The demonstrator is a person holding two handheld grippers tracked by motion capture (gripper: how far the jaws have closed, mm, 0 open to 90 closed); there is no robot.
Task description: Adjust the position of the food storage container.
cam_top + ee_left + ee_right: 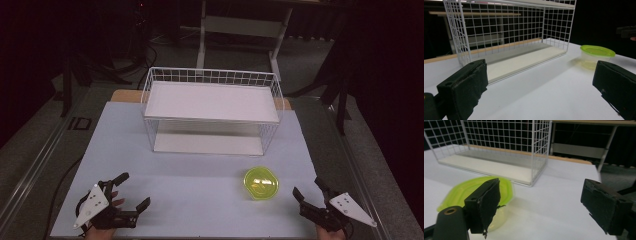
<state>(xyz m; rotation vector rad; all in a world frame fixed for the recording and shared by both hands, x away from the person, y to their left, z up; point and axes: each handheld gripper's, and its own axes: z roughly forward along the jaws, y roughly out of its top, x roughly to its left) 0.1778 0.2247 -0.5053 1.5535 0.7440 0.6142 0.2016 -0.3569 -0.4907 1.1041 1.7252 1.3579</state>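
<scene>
Both grippers parked at the near edge of the white surface, nothing held. Left gripper jaws spread wide, empty; right gripper likewise wide and empty

The thing in play looks like the small clear plastic container with lime-green lid, sitting on the surface in front of the white wire rack, toward its right end, well clear of it. It's near the right gripper, off to that gripper's left. In the right gripper view the lid is partly behind the left jaw, not between the pads

Handling guess: thin-walled tub, looks empty, so very light, and it'll skate on the smooth surface if nudged. Walls will flex under squeeze; lid rim is the stiffest part. Clear plastic is slick against the pads

I'd take it across the body just under the lid rim, jaws on opposite sides, moderate squeeze only. Too hard and the lid may pop or the wall buckle. Right gripper has the shorter reach

Rack has a top tray and a lower shelf, both bare
</scene>
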